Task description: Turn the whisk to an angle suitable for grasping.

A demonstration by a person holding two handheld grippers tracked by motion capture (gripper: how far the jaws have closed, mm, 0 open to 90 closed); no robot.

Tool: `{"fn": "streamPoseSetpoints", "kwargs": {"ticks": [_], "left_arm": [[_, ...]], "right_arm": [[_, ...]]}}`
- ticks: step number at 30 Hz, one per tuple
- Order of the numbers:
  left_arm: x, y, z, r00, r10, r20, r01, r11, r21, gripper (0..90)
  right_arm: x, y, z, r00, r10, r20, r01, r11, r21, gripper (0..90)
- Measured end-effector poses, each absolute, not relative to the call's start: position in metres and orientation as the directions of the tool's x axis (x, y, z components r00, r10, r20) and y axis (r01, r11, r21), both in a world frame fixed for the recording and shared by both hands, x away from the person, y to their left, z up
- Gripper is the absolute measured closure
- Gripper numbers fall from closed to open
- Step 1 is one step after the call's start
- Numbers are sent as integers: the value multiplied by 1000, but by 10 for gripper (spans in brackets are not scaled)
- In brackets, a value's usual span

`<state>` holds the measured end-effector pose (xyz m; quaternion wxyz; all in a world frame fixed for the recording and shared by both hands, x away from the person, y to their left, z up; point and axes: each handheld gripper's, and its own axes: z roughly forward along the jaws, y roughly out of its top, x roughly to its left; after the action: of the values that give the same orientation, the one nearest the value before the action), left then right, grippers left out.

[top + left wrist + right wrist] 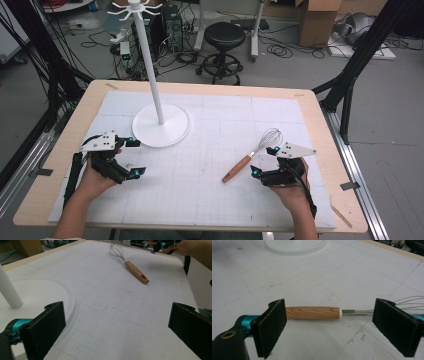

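1. A whisk (pixel 251 156) is seen lying flat on the white gridded mat (pixel 200 190) that covers the pale wooden tabletop (pixel 45 195); a smooth, rounded wooden handle, a short white collar and a bulb of thin wire loops can be made out.
2. The right gripper (pixel 263 160) is held just beside the whisk with its flat, black, ribbed jaws spread wide; in the right gripper view the whisk (pixel 317 312) is seen lying crosswise beyond them, ungrasped.
3. The left gripper (pixel 136 157) is held released over the mat, well apart from the whisk, nothing being between its jaws.
4. A white stand (pixel 161 125) with a round flat base and a slim upright pole is placed on the mat, near the left gripper.
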<state>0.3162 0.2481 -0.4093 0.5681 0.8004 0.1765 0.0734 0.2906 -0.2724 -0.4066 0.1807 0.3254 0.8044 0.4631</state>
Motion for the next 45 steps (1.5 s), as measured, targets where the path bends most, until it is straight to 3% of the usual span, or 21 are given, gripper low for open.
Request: {"fn": "streamPoseSetpoints", "kwargs": {"ticks": [13, 24, 32, 45], "left_arm": [[317, 251, -407, 925, 372, -74, 186, -277, 943, 17], [316, 248, -404, 927, 371, -63, 179, -287, 941, 17], [317, 249, -405, 924, 379, -56, 180, -298, 937, 17], [317, 248, -405, 923, 379, -58, 181, -298, 937, 17]], "right_arm": [[289, -267, -392, -753, 657, -40, 318, 415, 853, 108], [316, -257, -368, -787, 609, -94, 312, 525, 791, 111], [342, -243, -372, -852, 516, -91, 313, 641, 701, 142], [357, -227, -387, -885, 453, -102, 320, 754, 573, 145]]}}
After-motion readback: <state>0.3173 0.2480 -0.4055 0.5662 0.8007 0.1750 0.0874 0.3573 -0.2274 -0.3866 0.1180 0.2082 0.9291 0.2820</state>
